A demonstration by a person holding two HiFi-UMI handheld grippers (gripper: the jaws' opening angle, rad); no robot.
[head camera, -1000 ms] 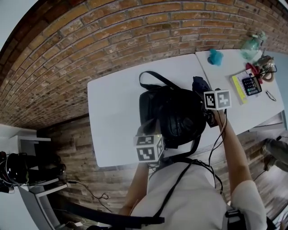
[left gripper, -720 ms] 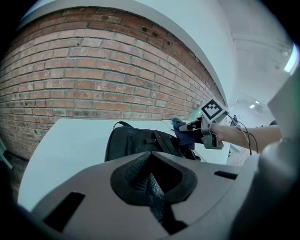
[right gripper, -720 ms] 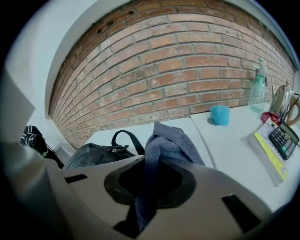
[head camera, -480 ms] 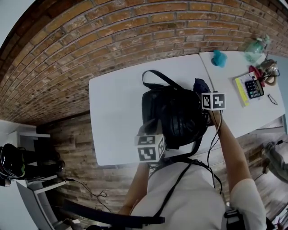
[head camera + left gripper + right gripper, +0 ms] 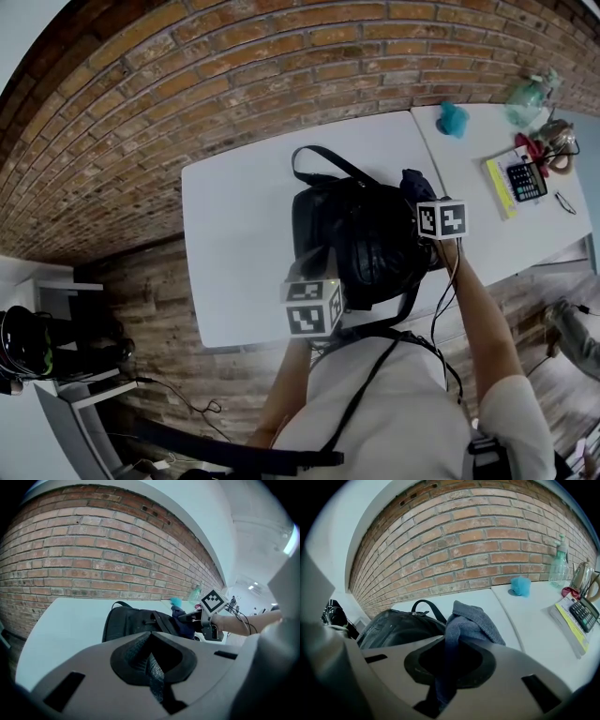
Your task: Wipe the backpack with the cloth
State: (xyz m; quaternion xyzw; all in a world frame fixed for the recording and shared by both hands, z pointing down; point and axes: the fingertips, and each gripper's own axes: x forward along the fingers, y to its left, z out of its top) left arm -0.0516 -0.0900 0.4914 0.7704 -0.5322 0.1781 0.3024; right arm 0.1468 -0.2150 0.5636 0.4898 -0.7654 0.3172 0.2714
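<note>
A black backpack [image 5: 361,239] lies on the white table [image 5: 234,234], its carry handle toward the brick wall. My right gripper [image 5: 422,199] sits at the backpack's right side, shut on a dark blue-grey cloth [image 5: 415,182]. In the right gripper view the cloth [image 5: 471,620] hangs out of my right gripper [image 5: 450,653] and drapes beside the backpack [image 5: 398,627]. My left gripper [image 5: 317,264] rests at the backpack's near-left edge. Seen from its own camera, my left gripper [image 5: 152,660] has its ribbed pads closed together with nothing visible between them, and the backpack [image 5: 136,623] lies ahead.
A second white table [image 5: 487,234] adjoins on the right, carrying a calculator [image 5: 525,178], a yellow-edged book [image 5: 497,186], a teal object [image 5: 453,120], a spray bottle [image 5: 525,92] and a kettle [image 5: 555,136]. A brick wall [image 5: 234,84] runs behind. Black gear [image 5: 37,342] sits on a shelf far left.
My right gripper with the cloth has drifted slightly left and nearer along the backpack's right side. My left gripper has stayed in place.
</note>
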